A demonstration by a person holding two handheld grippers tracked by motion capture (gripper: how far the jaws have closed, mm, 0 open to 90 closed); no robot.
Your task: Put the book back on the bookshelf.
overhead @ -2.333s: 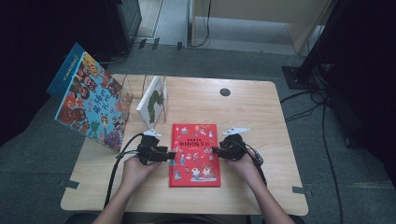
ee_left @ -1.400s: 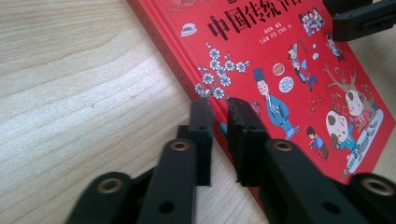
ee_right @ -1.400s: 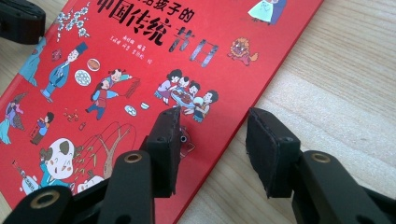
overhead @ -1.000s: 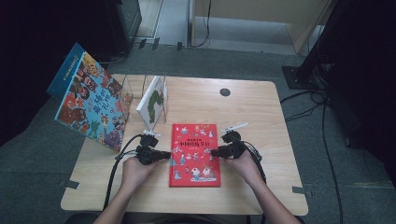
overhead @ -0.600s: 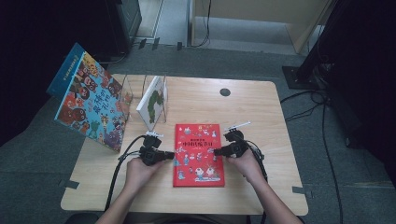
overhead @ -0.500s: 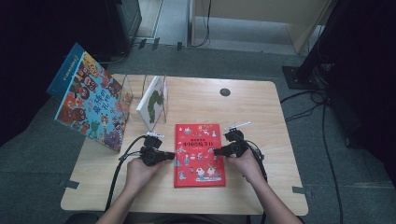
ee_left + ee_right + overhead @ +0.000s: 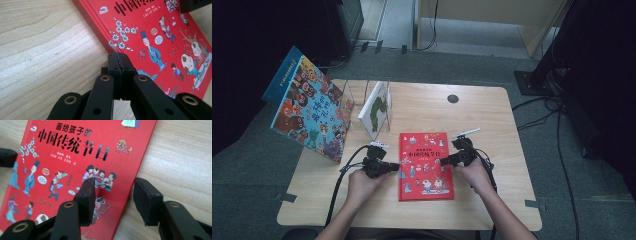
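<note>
On the wooden table [image 7: 492, 125], high view: red picture book [image 7: 425, 165] lying flat, cover up, near the front-centre. Left gripper [image 7: 393, 167] at the book's left edge, right gripper [image 7: 445, 161] over its right edge, each held by a hand [image 7: 362, 181] entering from below. Large illustrated book [image 7: 309, 107] propped at the table's left edge, overhanging it; small white book [image 7: 375, 109] with a green figure standing upright in a clear stand beside it. Dark round hole [image 7: 453, 98] in the top near the far edge. Bare wood lies open to the right and beyond the red book.

Left gripper view: jaws pressed together, nothing between them, tips at the book's [image 7: 160, 37] long edge where cover meets wood [image 7: 45, 45]. Tip of the other gripper's jaw [image 7: 195, 5] at upper right.

Right gripper view: jaws spread, one pad [image 7: 87, 195] over the cover, the other above bare wood [image 7: 185, 157], the book's [image 7: 75, 152] edge running between them; contact cannot be told. Title characters legible here, not from above.

Against the frame 2.3 s ago: red book has shifted slightly rightward and toward the person; both grippers have moved with it.
</note>
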